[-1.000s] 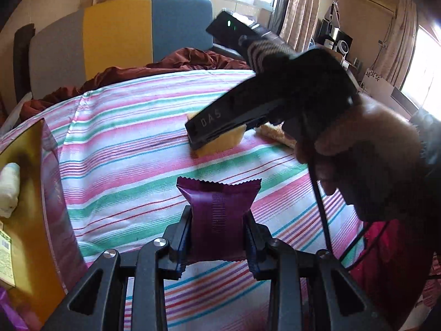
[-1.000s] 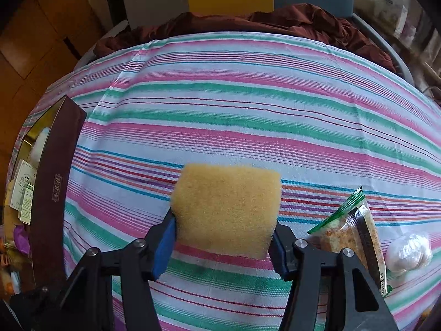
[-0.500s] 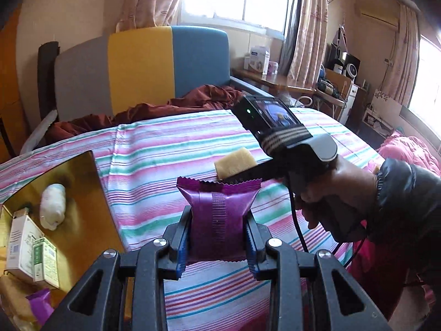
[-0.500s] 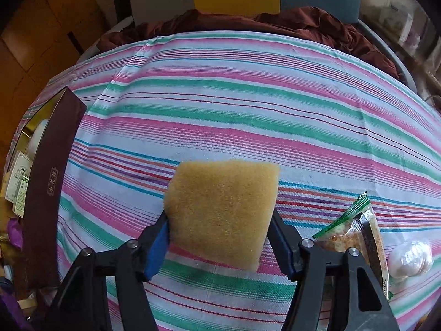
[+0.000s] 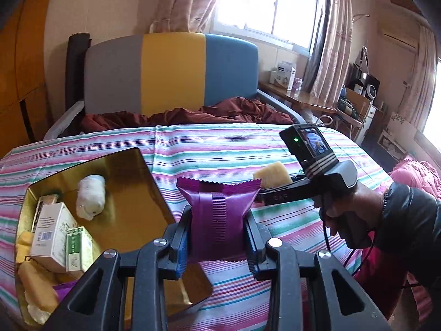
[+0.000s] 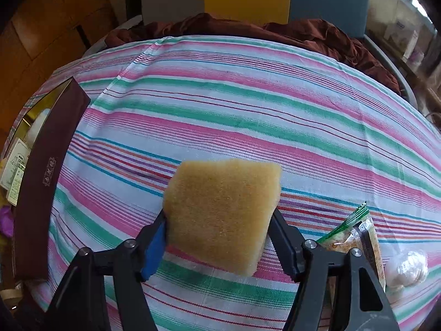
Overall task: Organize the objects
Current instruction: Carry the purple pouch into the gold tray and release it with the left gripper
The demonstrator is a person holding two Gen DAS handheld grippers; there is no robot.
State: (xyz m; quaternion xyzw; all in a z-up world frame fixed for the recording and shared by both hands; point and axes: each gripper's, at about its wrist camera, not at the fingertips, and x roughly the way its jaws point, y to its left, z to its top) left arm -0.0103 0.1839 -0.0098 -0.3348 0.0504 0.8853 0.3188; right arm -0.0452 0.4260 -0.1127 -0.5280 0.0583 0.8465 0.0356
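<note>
My left gripper (image 5: 217, 231) is shut on a purple snack packet (image 5: 217, 215) and holds it upright above the right edge of the gold-lined box (image 5: 129, 171). My right gripper (image 6: 217, 237) is shut on a yellow sponge (image 6: 223, 215), lifted above the striped cloth; the sponge also shows in the left wrist view (image 5: 273, 175), to the right of the packet. The box holds a white wrapped lump (image 5: 91, 195), small cartons (image 5: 52, 234) and another sponge (image 5: 35, 287). In the right wrist view the box's dark side wall (image 6: 44, 176) stands at far left.
A green cracker packet (image 6: 355, 237) and a white wrapped ball (image 6: 408, 267) lie on the striped cloth (image 6: 248, 104) at right. A maroon blanket (image 5: 193, 113) and a grey, yellow and blue headboard (image 5: 173, 71) stand behind. A desk (image 5: 311, 102) is at far right.
My left gripper has risen and swung left with the packet, bringing the box into view below. My right gripper has lifted and tilted the sponge slightly.
</note>
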